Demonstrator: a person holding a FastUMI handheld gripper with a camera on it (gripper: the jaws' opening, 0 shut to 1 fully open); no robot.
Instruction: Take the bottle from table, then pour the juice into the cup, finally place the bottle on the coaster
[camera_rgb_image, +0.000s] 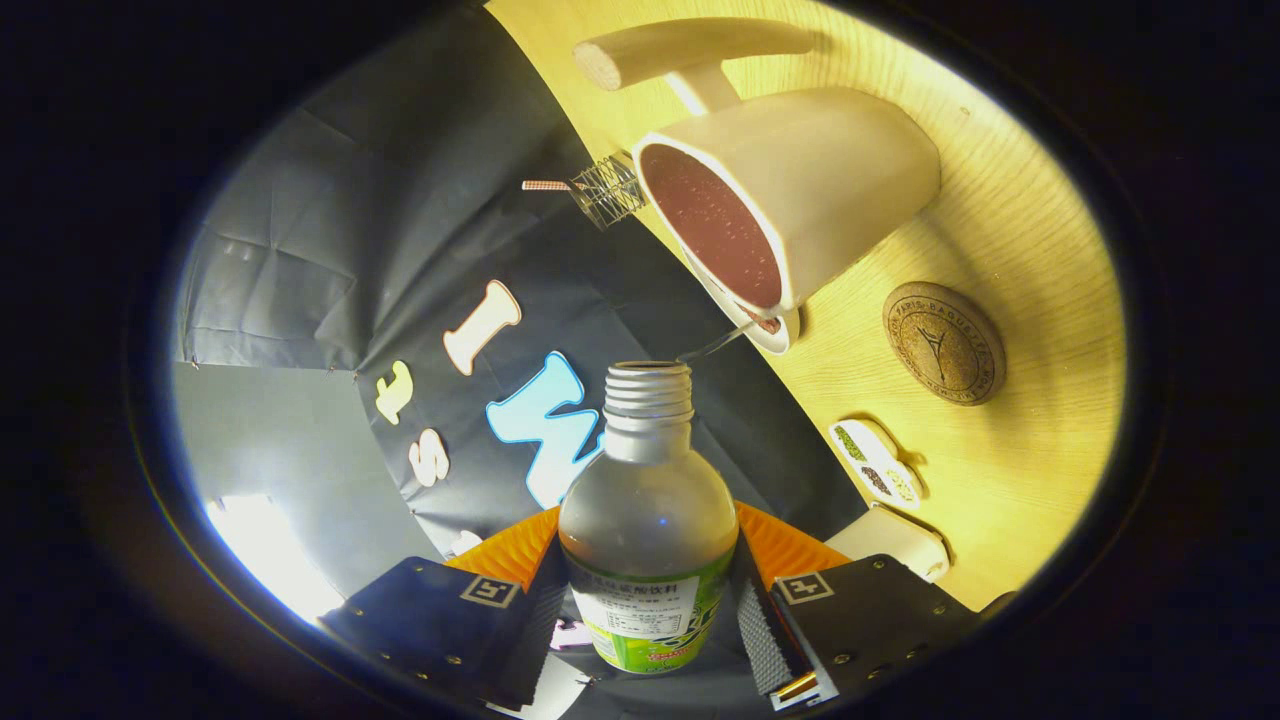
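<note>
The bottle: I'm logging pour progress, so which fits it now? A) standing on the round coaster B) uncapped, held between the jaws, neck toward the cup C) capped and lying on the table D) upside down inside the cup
B: the bottle sits clamped between the gripper jaws, its threaded neck bare, pointing toward the cup; the coaster lies bare.

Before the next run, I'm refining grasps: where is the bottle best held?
At the labelled body, below the shoulder, from the side, as the tool grips the bottle now: a finger on each flank. The neck is narrow and threaded, and the mouth must stay free.
</note>
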